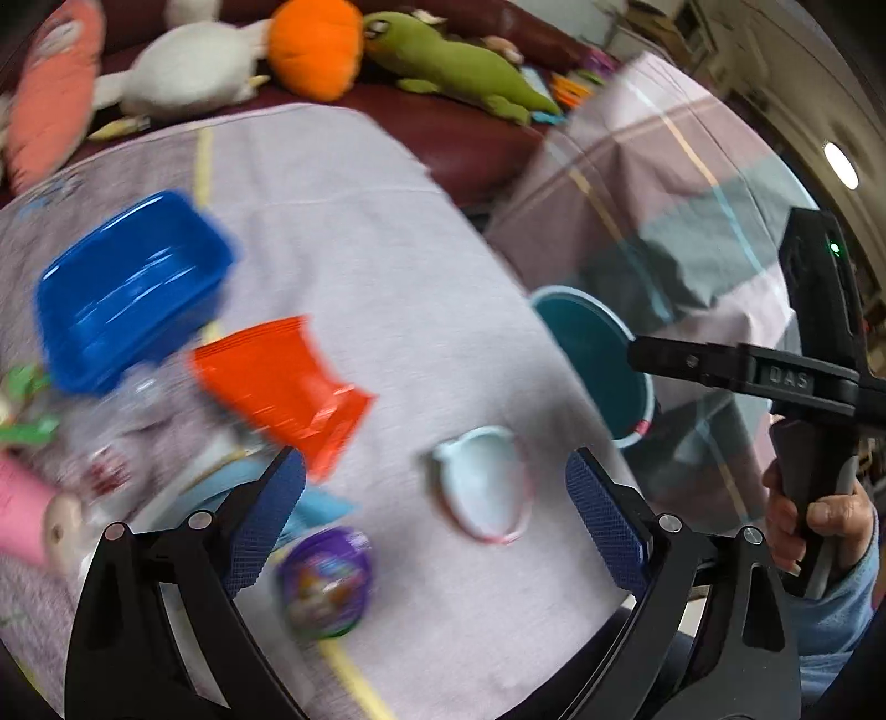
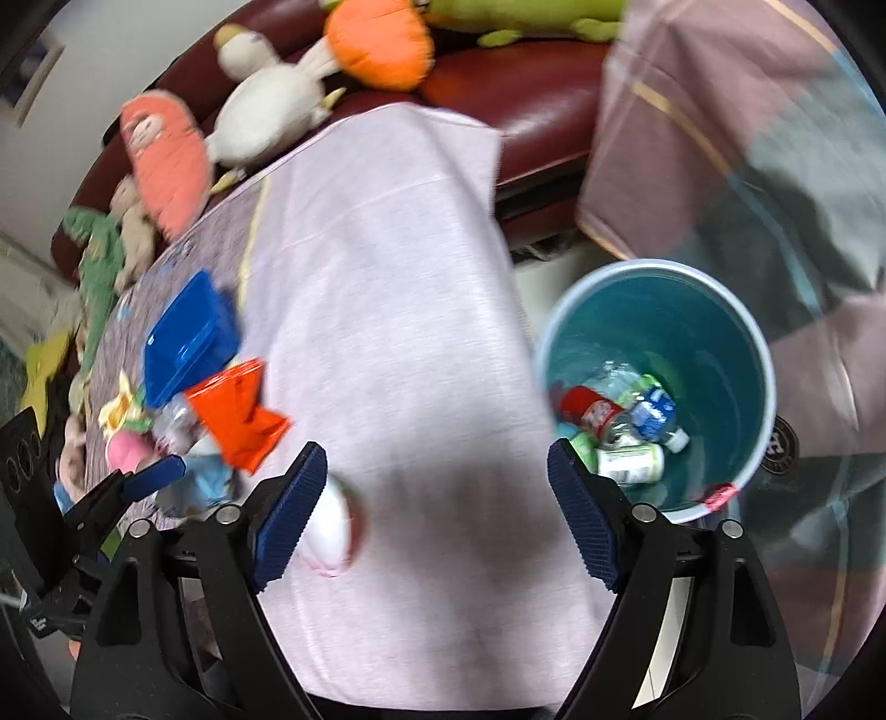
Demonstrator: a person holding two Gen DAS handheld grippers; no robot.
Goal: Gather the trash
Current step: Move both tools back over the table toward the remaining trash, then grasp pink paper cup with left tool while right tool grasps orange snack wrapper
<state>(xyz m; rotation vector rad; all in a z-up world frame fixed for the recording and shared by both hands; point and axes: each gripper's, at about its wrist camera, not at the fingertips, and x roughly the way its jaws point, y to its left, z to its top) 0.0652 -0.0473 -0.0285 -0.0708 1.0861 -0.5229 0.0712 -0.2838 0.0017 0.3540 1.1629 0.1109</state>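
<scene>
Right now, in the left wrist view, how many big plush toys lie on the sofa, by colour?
Pink carrot plush: 1
White duck plush: 1
Orange pumpkin plush: 1
Green lizard plush: 1
Total: 4

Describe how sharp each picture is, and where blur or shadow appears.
Left wrist view: the blue tub and orange packet are smeared by motion blur; the left gripper stays crisp. Right wrist view: the cloth is blurred, a shadow lies near the right gripper, and the bin looks clearer.
</scene>
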